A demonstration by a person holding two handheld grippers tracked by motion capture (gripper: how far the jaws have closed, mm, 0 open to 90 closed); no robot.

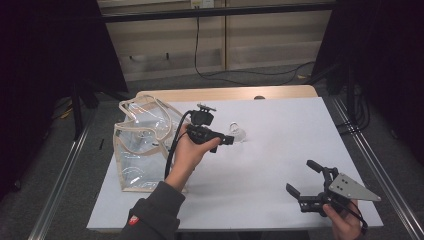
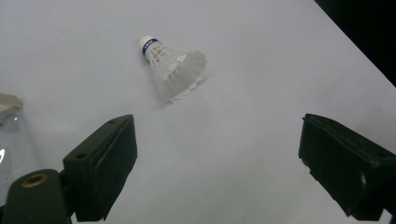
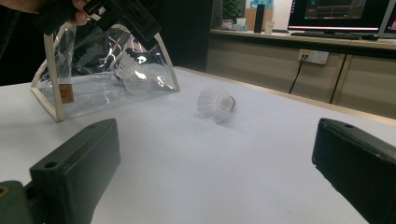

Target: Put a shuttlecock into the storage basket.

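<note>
A white shuttlecock (image 1: 239, 132) lies on its side on the white table (image 1: 280, 150), its cork ringed with a blue band (image 2: 175, 70). A hand holds my left gripper (image 1: 227, 139) just left of it and above it, jaws open with nothing between them (image 2: 217, 140). A clear plastic bag with beige trim (image 1: 140, 145) stands at the table's left, and another shuttlecock (image 3: 135, 79) is inside it. My right gripper (image 1: 302, 177) hovers open near the front right corner, its jaws (image 3: 217, 149) facing the loose shuttlecock (image 3: 215, 103) from a distance.
Metal rails (image 1: 60, 180) run along both sides of the table. A black cable (image 1: 210, 75) crosses the floor beyond the far edge. Bare white surface lies between the two grippers. A monitor (image 3: 341, 11) sits on a bench in the background.
</note>
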